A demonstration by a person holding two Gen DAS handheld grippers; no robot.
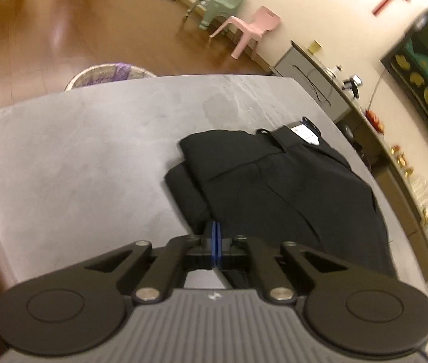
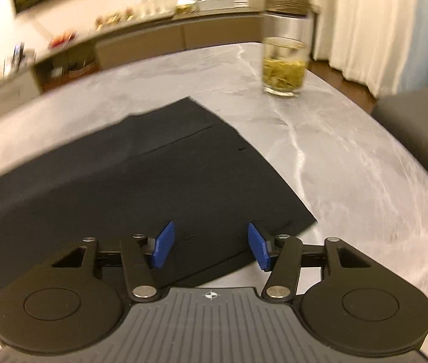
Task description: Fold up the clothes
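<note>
Black folded woven trousers (image 1: 274, 178) flat on grey marbled counter (image 1: 77, 151): left hand-held gripper (image 1: 216, 239) clenched empty just short of their near edge, right hand-held gripper (image 2: 210, 245) released over hem, apparently poised for next fold.

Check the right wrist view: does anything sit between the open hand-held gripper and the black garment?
Nothing visible does. The right hand-held gripper hovers open directly over the black trousers. The glass of tea stands farther back on the marble table, clear of the cloth.

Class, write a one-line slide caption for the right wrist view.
Open right gripper above folded black trousers on a grey marble table, glass of tea beyond.
</note>
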